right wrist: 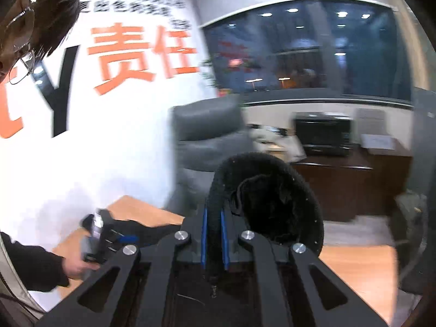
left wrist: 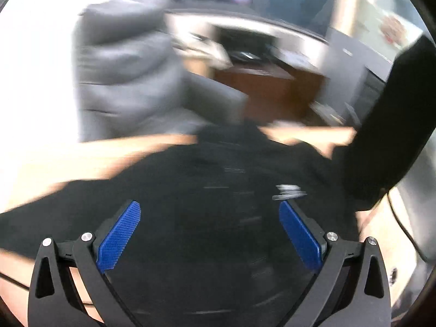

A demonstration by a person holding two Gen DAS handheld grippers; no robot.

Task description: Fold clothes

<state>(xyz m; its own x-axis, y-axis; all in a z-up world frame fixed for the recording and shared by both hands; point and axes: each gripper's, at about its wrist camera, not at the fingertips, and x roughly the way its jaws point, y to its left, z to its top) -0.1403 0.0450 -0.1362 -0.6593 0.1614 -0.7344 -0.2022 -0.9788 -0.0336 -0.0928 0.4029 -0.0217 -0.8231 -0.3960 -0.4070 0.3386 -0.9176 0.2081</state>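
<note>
A black garment (left wrist: 218, 190) with a small white logo lies spread on the light wooden table (left wrist: 81, 152). My left gripper (left wrist: 209, 207) hovers over it, wide open, blue pads apart with nothing between them. In the right wrist view my right gripper (right wrist: 214, 215) is shut on a fold of the black garment (right wrist: 272, 199), which arches up and droops to the right of the fingers. The left gripper (right wrist: 103, 234) shows low at the left there, held by a hand in a dark sleeve. A lifted part of the garment (left wrist: 395, 125) hangs at the right of the left wrist view.
A grey office chair (left wrist: 122, 76) stands beyond the table. Behind it a dark wooden desk (right wrist: 354, 179) carries a black printer (right wrist: 323, 133) and papers. A white wall with large orange characters (right wrist: 141, 54) rises at left. A person's head (right wrist: 32, 19) leans in at top left.
</note>
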